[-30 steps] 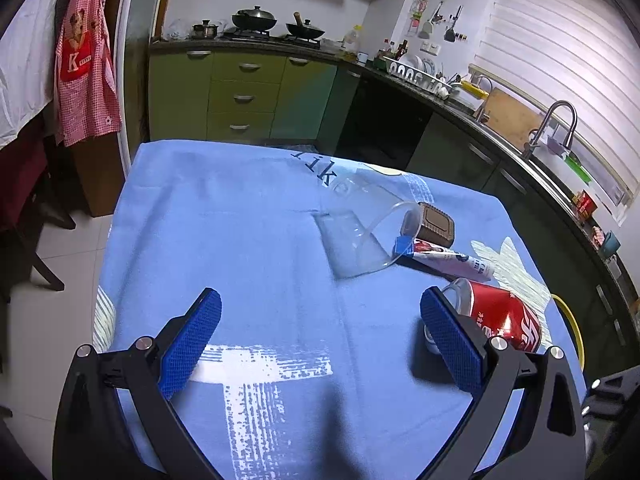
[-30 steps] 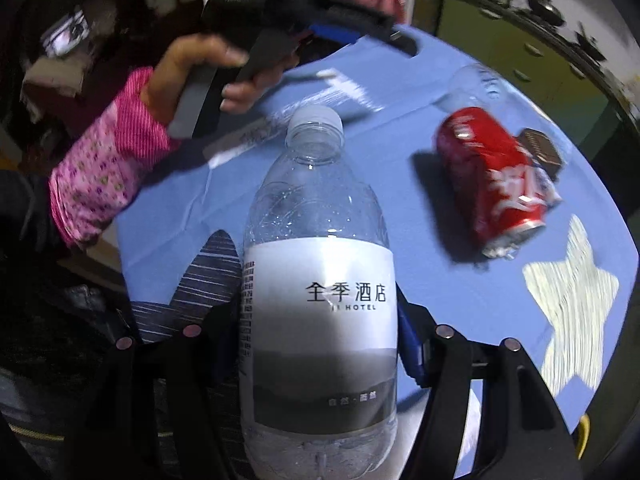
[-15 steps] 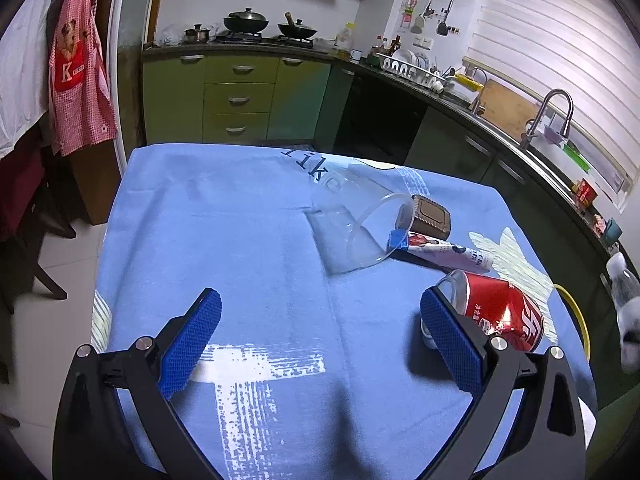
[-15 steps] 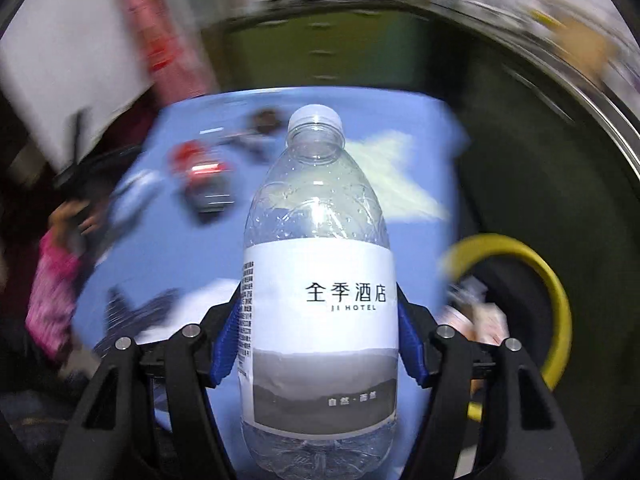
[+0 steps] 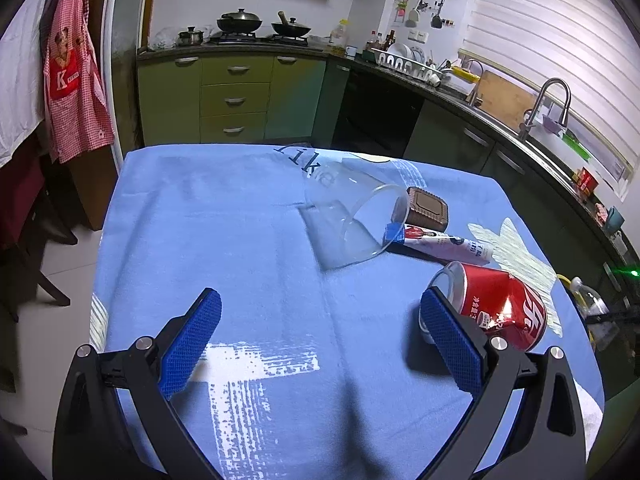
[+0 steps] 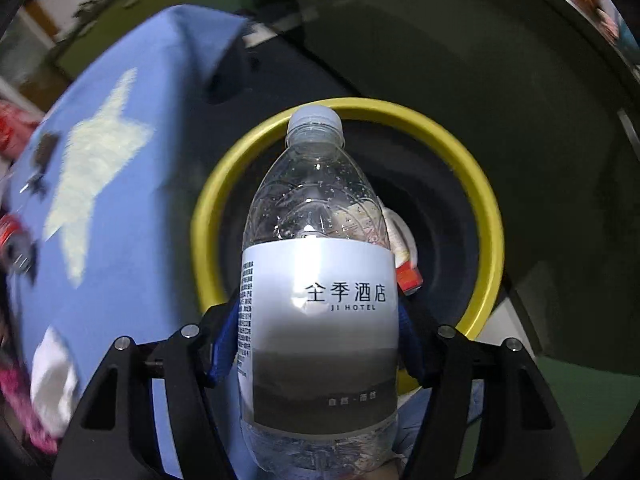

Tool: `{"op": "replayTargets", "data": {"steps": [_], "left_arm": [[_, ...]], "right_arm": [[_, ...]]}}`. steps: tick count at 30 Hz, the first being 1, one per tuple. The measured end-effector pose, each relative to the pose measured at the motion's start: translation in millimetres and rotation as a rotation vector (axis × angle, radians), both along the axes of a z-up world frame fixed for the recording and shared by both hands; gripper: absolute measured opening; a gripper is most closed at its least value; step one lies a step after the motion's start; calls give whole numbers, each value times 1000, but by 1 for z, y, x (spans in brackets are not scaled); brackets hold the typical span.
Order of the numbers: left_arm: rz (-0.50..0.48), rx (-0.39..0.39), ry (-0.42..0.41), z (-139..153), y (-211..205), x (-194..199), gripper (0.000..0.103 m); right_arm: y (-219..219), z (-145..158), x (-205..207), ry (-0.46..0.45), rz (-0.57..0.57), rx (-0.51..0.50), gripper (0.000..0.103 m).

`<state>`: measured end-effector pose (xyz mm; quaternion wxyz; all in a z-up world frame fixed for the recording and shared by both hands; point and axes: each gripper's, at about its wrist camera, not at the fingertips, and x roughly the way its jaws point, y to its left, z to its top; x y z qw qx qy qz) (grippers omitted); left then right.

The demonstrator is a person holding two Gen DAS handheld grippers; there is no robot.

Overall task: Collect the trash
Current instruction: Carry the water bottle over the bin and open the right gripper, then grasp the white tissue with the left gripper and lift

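My right gripper (image 6: 318,344) is shut on a clear plastic bottle (image 6: 318,280) with a grey-white hotel label. It holds the bottle over the yellow-rimmed bin (image 6: 486,216), which stands beside the table and has some trash inside. The bottle also shows at the far right of the left wrist view (image 5: 590,304). My left gripper (image 5: 320,340) is open and empty above the blue tablecloth (image 5: 240,240). A red soda can (image 5: 496,308) lies just beyond its right finger. A tube (image 5: 444,242), a brown wrapper (image 5: 426,210) and a tipped clear cup (image 5: 352,220) lie further back.
Green kitchen cabinets (image 5: 236,96) and a counter with a sink (image 5: 548,100) run behind and to the right of the table. A red apron (image 5: 72,80) hangs at the left. The bin's rim peeks past the table's right edge (image 5: 562,280).
My right gripper swung the bottle away from the table and now holds it over the yellow bin. My left gripper has barely moved and stays open.
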<state>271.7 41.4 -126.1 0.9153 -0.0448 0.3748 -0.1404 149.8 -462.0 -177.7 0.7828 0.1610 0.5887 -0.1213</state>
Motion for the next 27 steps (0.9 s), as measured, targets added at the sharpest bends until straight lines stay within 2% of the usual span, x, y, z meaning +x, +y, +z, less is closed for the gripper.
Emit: {"op": "replayTargets", "data": {"steps": [2, 4, 8, 12, 16, 20, 25, 27], "left_arm": [[-10, 6, 0, -1, -3, 0, 98], [-22, 14, -2, -2, -7, -2, 98], [-38, 24, 3, -4, -14, -2, 98], [-47, 39, 12, -7, -21, -1, 98], [-71, 42, 13, -2, -28, -6, 98], [-180, 2, 53, 11, -49, -24, 98], [-335, 42, 144, 25, -103, -65, 98], [-411, 42, 216, 26, -130, -87, 98]], "right_arm": [[-7, -5, 5, 3, -29, -14, 72], [-11, -6, 2, -18, -67, -28, 73], [-5, 0, -16, -67, -71, -16, 74], [5, 23, -28, -125, -19, -60, 74], [26, 45, -30, -191, 50, -33, 76], [53, 52, -34, -212, 121, -24, 76], [65, 53, -39, -227, 149, -8, 76], [64, 57, -42, -240, 150, -5, 76]]}}
